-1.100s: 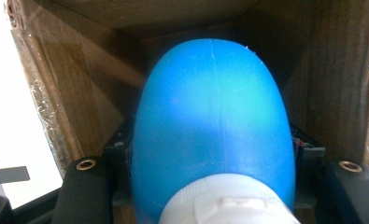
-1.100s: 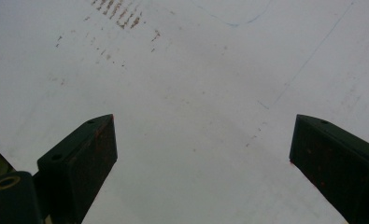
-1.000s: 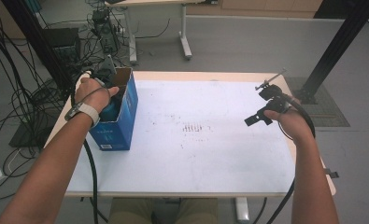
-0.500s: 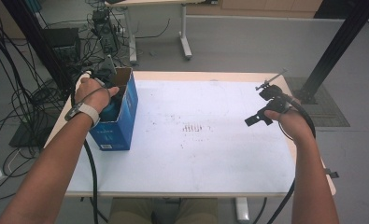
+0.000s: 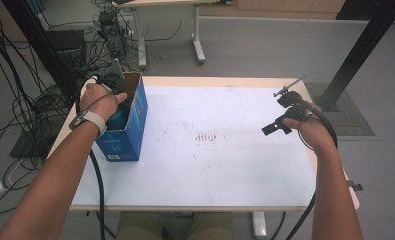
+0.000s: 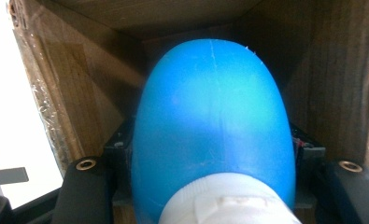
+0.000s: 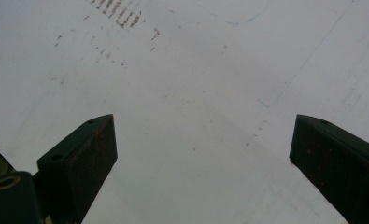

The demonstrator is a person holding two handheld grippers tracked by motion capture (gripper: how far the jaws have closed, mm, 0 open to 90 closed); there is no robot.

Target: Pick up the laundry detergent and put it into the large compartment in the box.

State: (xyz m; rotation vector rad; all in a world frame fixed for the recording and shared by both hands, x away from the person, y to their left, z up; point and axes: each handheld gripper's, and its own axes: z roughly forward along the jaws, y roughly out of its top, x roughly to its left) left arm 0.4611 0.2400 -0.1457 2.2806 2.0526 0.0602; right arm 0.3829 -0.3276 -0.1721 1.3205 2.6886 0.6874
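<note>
The left gripper (image 6: 210,196) pinched a blue bottle (image 6: 212,126), base pointing down into the box (image 5: 130,125); the right gripper (image 7: 203,158) hovered spread over the table (image 5: 225,165).

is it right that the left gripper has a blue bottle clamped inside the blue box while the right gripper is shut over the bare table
Not quite: the right gripper is open, its jaws wide apart over the bare table, as the right gripper view shows. The rest holds: the left gripper grips the blue bottle inside the blue box.

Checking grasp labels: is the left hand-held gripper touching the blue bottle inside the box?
Touching. The left gripper view shows the blue bottle wedged between the left hand-held gripper jaws, black pads pressed against both sides.
</note>
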